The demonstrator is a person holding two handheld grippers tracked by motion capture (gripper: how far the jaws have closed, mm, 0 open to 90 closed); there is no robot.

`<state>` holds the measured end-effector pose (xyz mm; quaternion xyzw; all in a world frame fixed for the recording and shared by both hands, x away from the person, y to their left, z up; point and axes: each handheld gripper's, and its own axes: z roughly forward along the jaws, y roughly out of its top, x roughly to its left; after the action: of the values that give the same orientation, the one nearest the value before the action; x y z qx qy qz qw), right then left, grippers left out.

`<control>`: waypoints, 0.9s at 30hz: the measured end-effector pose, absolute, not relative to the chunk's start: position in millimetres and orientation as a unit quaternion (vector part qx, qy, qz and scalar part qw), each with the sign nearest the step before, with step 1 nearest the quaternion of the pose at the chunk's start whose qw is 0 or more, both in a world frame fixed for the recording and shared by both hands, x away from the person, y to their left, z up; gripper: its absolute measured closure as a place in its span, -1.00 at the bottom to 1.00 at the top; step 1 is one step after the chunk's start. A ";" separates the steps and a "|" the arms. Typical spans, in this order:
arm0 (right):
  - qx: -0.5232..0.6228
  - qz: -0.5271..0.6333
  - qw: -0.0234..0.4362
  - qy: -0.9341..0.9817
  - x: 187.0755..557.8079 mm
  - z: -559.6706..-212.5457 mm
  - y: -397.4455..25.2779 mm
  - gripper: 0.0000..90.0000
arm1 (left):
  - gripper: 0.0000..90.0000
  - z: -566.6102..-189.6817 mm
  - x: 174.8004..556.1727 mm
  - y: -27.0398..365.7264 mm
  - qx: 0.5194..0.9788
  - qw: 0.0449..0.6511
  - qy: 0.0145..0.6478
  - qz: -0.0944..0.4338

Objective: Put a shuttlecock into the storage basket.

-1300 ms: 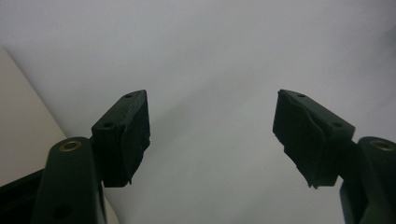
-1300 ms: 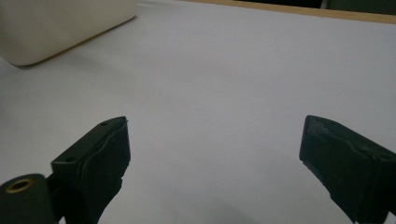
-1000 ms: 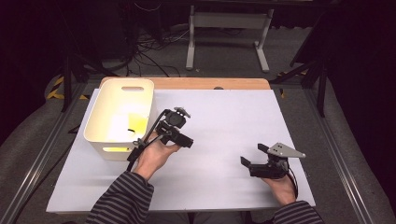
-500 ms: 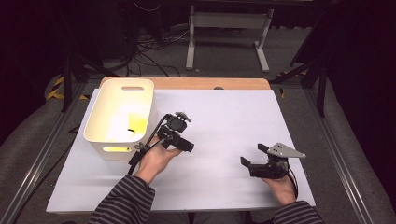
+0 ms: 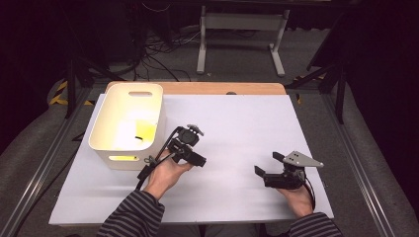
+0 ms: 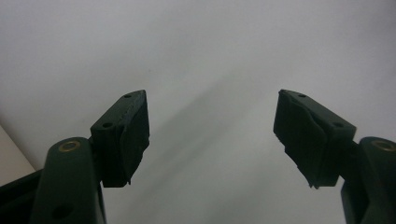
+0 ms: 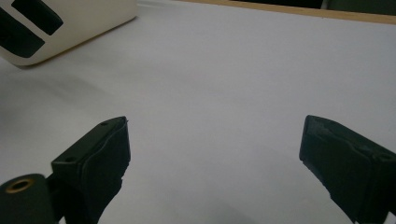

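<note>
Grippers near table's front edge: right gripper (image 5: 267, 168) at lower right, left gripper (image 5: 190, 153) just beside the cream bin (image 5: 129, 159), both w/ jaws spread wide & holding nothing, as the gripper views confirm (left gripper (image 6: 212, 135), right gripper (image 7: 212, 163)). High view adds what those lack: a yellow item (image 5: 141, 129) w/ a small dark mark lying inside the bin, at table's left. Right gripper view shows bin's slotted wall (image 7: 60, 28) far off across bare white table (image 7: 233, 84); left gripper view looks down on plain white surface.

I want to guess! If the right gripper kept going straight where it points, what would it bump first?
Probably the white bin. The right gripper, jaws open, points across the bare white table; the bin sits far left, so it might miss.
</note>
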<state>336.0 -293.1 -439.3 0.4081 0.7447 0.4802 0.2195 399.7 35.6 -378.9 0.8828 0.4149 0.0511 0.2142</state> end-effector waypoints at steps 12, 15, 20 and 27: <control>0.408 0.478 0.219 0.746 336.0 -439.5 -292.7 -0.80 | -0.39 -391.9 390.2 37.8 0.884 0.210 0.416 0.039; 0.409 0.478 0.220 0.746 335.8 -439.3 -293.1 -0.80 | -0.39 -392.6 387.8 39.5 0.884 0.209 0.416 0.041; 0.407 0.479 0.221 0.746 335.7 -439.2 -292.8 -0.80 | -0.39 -395.8 384.9 42.7 0.885 0.206 0.417 0.039; 0.408 0.480 0.220 0.745 335.7 -439.2 -293.1 -0.80 | -0.40 -398.9 382.8 46.6 0.885 0.200 0.419 0.038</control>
<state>335.7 -293.1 -439.2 0.4078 0.7448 0.4800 0.2204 382.8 46.6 -398.9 0.8846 0.4195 0.0375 0.2004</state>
